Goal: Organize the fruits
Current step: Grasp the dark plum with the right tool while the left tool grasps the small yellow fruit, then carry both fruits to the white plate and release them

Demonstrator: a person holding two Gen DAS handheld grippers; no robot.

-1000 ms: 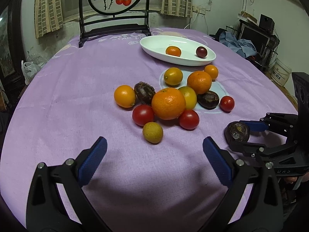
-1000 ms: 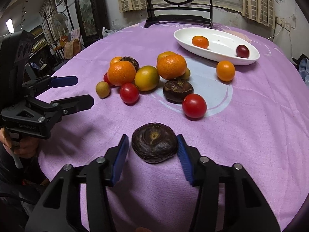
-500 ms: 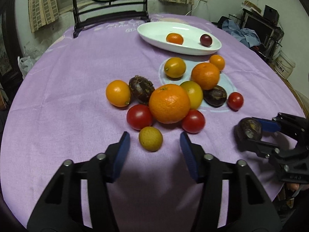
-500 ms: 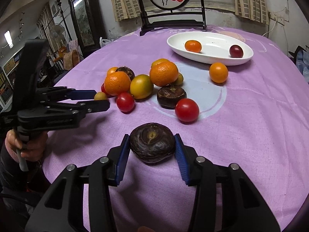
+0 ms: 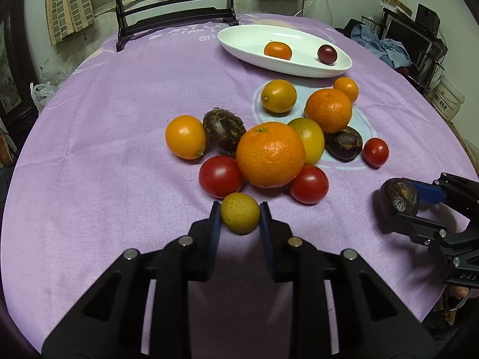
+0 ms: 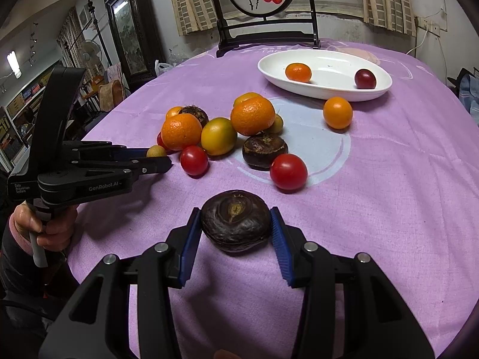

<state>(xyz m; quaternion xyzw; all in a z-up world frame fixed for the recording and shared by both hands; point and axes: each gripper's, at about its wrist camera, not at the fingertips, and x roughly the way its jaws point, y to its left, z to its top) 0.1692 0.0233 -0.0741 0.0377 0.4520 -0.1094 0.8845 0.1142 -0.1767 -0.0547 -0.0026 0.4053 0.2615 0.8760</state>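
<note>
Clearly both grippers are loaded, so the step in hand is the pick-up of two fruits for the white oval dish (image 5: 239, 40). The left gripper (image 5: 240, 218) has its blue pads pressed against the sides of a small yellow-green fruit (image 5: 240, 217), which sits on the purple tablecloth (image 5: 104, 155) at the edge of the fruit pile farthest from the dish, just beside a red tomato (image 5: 220, 176) and a large orange (image 5: 270, 154). The right gripper (image 6: 236, 228) pinches a dark brown wrinkled fruit (image 6: 236, 224), probably a passion fruit, well apart from the dish and on the near side of the pile. Whether either fruit is clear of the cloth cannot be told.

The dish already holds a small tangerine (image 5: 277, 51) and a dark red plum-like fruit (image 5: 327, 54), with bare white floor between and around them. Most of the pile lies between the grippers and the dish, so the task looks only begun.

The next move likely calls for lifting each fruit straight up, high enough to pass over the pile, then carrying it to a bare part of the dish. The yellow-green fruit is small and round, so it may slip or roll if the pinch loosens early; the nearby tomato could be nudged on the lift.
</note>
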